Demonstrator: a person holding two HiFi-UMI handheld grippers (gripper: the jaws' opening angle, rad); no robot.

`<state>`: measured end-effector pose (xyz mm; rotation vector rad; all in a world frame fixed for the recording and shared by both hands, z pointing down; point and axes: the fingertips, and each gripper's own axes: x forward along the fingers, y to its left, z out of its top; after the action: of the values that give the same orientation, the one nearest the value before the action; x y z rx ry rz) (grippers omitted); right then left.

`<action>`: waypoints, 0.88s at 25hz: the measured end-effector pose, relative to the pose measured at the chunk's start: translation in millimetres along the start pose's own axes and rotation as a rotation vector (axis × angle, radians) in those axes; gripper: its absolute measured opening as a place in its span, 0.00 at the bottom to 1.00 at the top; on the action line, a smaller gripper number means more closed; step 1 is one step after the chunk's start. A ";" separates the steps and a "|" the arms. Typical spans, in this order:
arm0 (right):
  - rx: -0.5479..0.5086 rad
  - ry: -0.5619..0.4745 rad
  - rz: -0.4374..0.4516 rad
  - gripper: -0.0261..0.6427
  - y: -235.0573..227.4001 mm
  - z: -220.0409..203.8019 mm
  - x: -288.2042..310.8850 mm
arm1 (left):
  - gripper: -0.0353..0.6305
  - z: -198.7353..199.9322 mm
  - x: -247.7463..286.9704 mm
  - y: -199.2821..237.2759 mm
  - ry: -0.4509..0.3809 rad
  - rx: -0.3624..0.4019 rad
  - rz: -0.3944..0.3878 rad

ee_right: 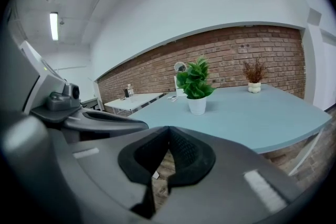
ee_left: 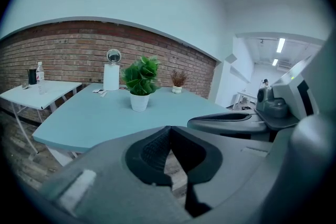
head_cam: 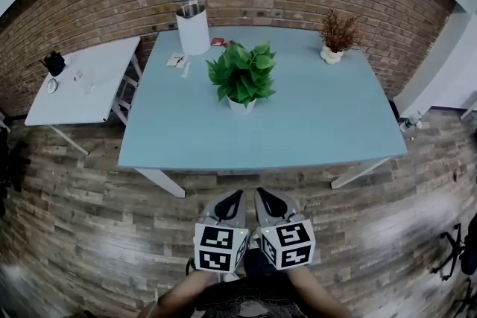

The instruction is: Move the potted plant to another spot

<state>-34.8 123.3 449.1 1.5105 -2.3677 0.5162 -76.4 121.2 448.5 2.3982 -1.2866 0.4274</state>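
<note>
The potted plant [head_cam: 242, 76], green leaves in a small white pot, stands upright near the middle of the light blue table [head_cam: 320, 119]. Both grippers hang side by side over the wooden floor in front of the table's near edge, well short of the plant. My left gripper [head_cam: 232, 196] is shut with nothing in it. Close on its right, my right gripper [head_cam: 263, 194] is shut and empty too. The left gripper view shows the plant [ee_left: 139, 83] ahead beyond the closed jaws, and the right gripper view shows the plant [ee_right: 197, 85] the same way.
A white cylindrical bin [head_cam: 192, 24] with its lid raised stands at the table's back left, with small papers [head_cam: 177, 60] beside it. A small dried plant [head_cam: 337, 35] sits at the back right. A white side table [head_cam: 83, 82] stands to the left. A brick wall runs behind.
</note>
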 end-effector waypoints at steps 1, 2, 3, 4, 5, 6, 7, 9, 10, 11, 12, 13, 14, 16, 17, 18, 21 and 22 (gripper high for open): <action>-0.002 0.003 0.005 0.05 -3.2 2.2 5.2 | 0.06 3.1 5.5 2.9 0.001 -0.003 0.005; -0.003 0.006 0.010 0.05 -6.5 4.4 10.2 | 0.06 6.1 10.6 5.7 0.001 -0.005 0.011; -0.004 0.008 0.014 0.05 -9.7 6.4 14.9 | 0.06 8.9 15.2 8.3 0.002 -0.008 0.017; -0.003 0.011 0.019 0.05 -12.8 8.0 19.3 | 0.06 11.3 19.6 10.6 0.003 -0.010 0.022; -0.001 0.014 0.023 0.05 -15.9 9.5 23.6 | 0.06 13.3 24.0 12.7 0.004 -0.013 0.027; 0.000 0.017 0.028 0.05 -19.2 10.9 27.8 | 0.06 14.8 28.5 14.8 0.008 -0.018 0.031; 0.001 0.020 0.033 0.05 -22.6 12.2 32.0 | 0.06 16.1 33.2 16.8 0.011 -0.024 0.035; 0.003 0.023 0.044 0.05 -29.9 14.9 40.9 | 0.06 19.1 43.3 20.9 0.016 -0.032 0.045; 0.005 0.024 0.050 0.05 -34.0 16.2 45.7 | 0.06 21.1 48.6 22.9 0.018 -0.035 0.050; 0.006 0.026 0.055 0.05 -38.2 17.5 50.5 | 0.06 23.4 54.1 24.7 0.019 -0.038 0.055; 0.008 0.029 0.061 0.05 -42.3 18.6 55.0 | 0.06 25.9 59.6 26.1 0.020 -0.040 0.060; 0.009 0.031 0.065 0.05 -46.2 19.8 59.2 | 0.06 28.2 64.9 27.3 0.020 -0.042 0.065; 0.009 0.033 0.070 0.05 -49.9 20.9 62.9 | 0.06 30.3 70.2 28.2 0.021 -0.043 0.070; 0.007 0.034 0.080 0.05 -57.0 23.8 69.8 | 0.06 34.2 80.4 30.2 0.024 -0.043 0.081; 0.005 0.034 0.086 0.05 -60.3 25.5 73.3 | 0.06 36.3 85.1 31.4 0.025 -0.043 0.088; 0.003 0.034 0.093 0.05 -63.3 27.4 76.5 | 0.06 38.6 89.4 32.5 0.025 -0.044 0.096; -0.007 0.031 0.108 0.05 -71.6 31.6 83.2 | 0.06 44.0 99.2 33.8 0.021 -0.048 0.114; -0.009 0.031 0.111 0.05 -74.3 32.5 84.9 | 0.06 45.1 101.7 33.8 0.020 -0.050 0.119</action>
<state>-3.6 11.5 466.5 1.3632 -2.4360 0.5493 -46.8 9.4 459.5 2.2786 -1.4191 0.4467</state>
